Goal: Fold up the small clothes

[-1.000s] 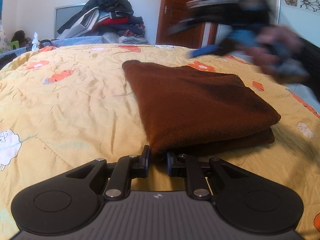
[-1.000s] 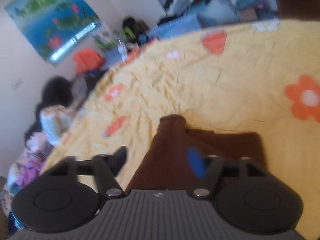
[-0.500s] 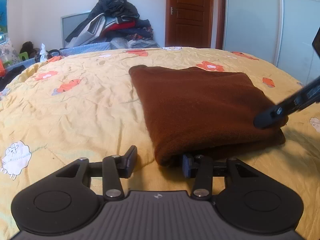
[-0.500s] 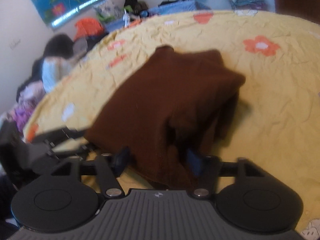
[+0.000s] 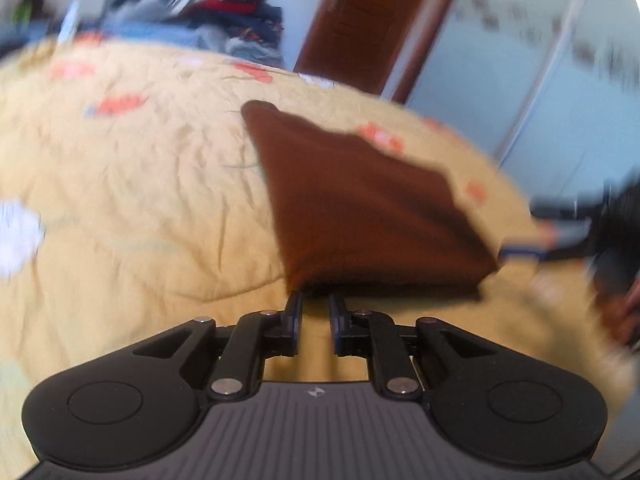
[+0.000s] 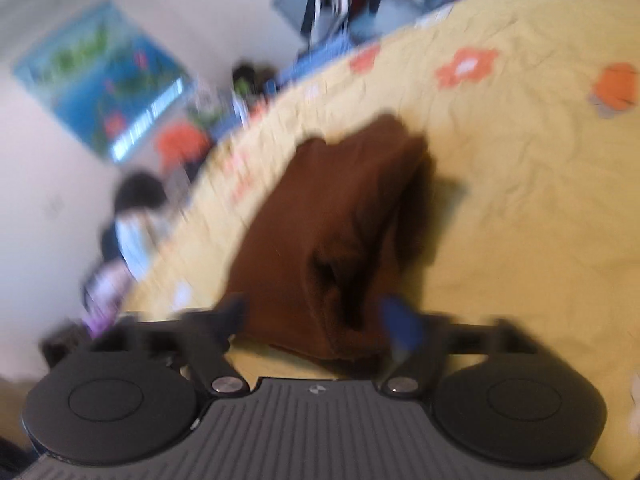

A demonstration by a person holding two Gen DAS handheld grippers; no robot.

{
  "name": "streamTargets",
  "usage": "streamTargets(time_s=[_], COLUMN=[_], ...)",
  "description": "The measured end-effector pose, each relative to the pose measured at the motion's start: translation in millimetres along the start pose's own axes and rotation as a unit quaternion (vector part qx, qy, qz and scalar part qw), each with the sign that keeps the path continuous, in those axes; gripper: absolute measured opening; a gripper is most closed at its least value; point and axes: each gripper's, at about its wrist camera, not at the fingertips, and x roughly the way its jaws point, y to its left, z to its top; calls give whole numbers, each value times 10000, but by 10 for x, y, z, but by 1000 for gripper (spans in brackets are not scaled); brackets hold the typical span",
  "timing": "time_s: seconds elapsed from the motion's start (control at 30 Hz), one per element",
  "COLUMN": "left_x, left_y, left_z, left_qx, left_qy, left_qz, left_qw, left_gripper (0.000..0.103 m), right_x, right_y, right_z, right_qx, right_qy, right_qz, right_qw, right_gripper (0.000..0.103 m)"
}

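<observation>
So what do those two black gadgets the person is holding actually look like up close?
Both look alike. The left gripper has a ribbed dark-grey body with a small white logo, two round black discs at its sides, black link arms with silver rivets, and fingers with blue-edged pads. The right gripper, blurred, shows the same build with a blue pad.

Motion blur smears both views. In the left wrist view the right gripper [image 5: 528, 250] at the right edge is a streak, its jaws unreadable, and the hand [image 5: 624, 312] behind it is cut off by the frame. The wardrobe pattern [image 5: 592, 52] at upper right is illegible. In the right wrist view the fingertips [image 6: 400, 320] blur, and the brown cloth [image 6: 340, 232] hides its own lower layers; the poster [image 6: 104, 76] at upper left is unreadable.
</observation>
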Motion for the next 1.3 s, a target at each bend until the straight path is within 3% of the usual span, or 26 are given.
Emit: streamTargets(time_s=[0.07, 0.1, 0.17, 0.23, 0.3, 0.33, 0.37, 0.4, 0.53, 0.63, 0.73, 0.77, 0.8, 0.83, 0.87, 0.9, 0.97, 1.03, 1.1, 1.17, 1.2, 1.3], left_x=[-18, 36, 228, 535, 680, 710, 711, 668, 508, 510, 271, 170, 110, 89, 112, 182, 432, 770, 979, 1031, 1039, 1064], left_y=[221, 311, 403, 405, 330, 279, 233, 198, 175, 122, -32, -130, -236, -352, -465, -571, -731, -819, -888, -967, -975, -948], left_z=[98, 152, 244, 308, 322, 333, 342, 340, 265, 206, 295, 330, 366, 402, 432, 451, 444, 379, 222, 100, 74, 109], left_qx=[-849, -1224, -1561, -1695, -1675, -1583, -1492, -1429, -1091, -813, -501, -204, 129, 454, 754, 1019, 1396, 1668, 2134, 2617, 2677, 2539], left_qy=[-44, -80, -8, 492, 612, 725, 791, 761, 762, 662, 357, 122, -78, -247, -375, -477, -439, -31, 1, -124, -146, -145], left_qz=[-336, -437, -534, -554, -703, -700, -653, -574, -311, -96, 113, 209, 304, 392, 435, 454, 434, 510, 776, 933, 956, 872], left_qw=[9958, 9915, 9863, 9827, 9815, 9822, 9835, 9851, 9906, 9944, 9980, 9995, 9994, 9979, 9955, 9926, 9883, 9847, 9739, 9606, 9586, 9632], left_gripper=[43, 47, 49, 48, 44, 24, 20, 19, 17, 22, 26, 27, 30, 40, 57, 64, 66, 66, 66, 67, 67, 67], right_x=[-84, -48, 102, 321, 482, 559, 619, 643, 439, 445, 371, 283, 182, 104, 80, 112, 285, 601, 897, 979, 940, 1025], right_y=[-110, -198, -330, -423, -432, -411, -380, -351, -357, -474, -462, -408, -363, -336, -330, -348, -380, -423, -471, -396, -381, -674], right_z=[-10, 20, 63, 71, 65, 68, 55, 33, -59, -190, -98, -25, 54, 144, 249, 377, 593, 744, 820, 893, 921, 851], right_qx=[285, 421, 682, 1003, 1089, 1066, 971, 808, 693, 803, 1029, 909, 768, 688, 680, 723, 770, 863, 708, 90, -60, 92], right_qy=[-47, 23, 218, 493, 641, 755, 914, 1005, 852, 858, 802, 599, 293, 1, -173, -260, -342, -175, 230, 231, 97, 122], right_qz=[125, 109, 33, 179, 396, 404, 349, 274, 371, 355, 396, 334, 287, 297, 320, 274, 70, -87, -232, -454, -437, -730], right_qw=[9995, 9991, 9974, 9936, 9912, 9906, 9905, 9913, 9933, 9924, 9907, 9935, 9962, 9972, 9970, 9967, 9964, 9961, 9970, 9987, 9990, 9972], right_gripper=[96, 94, 92, 88, 69, 58, 26, 22, 21, 16, 49, 69, 82, 83, 83, 83, 83, 77, 27, 25, 19, 18])
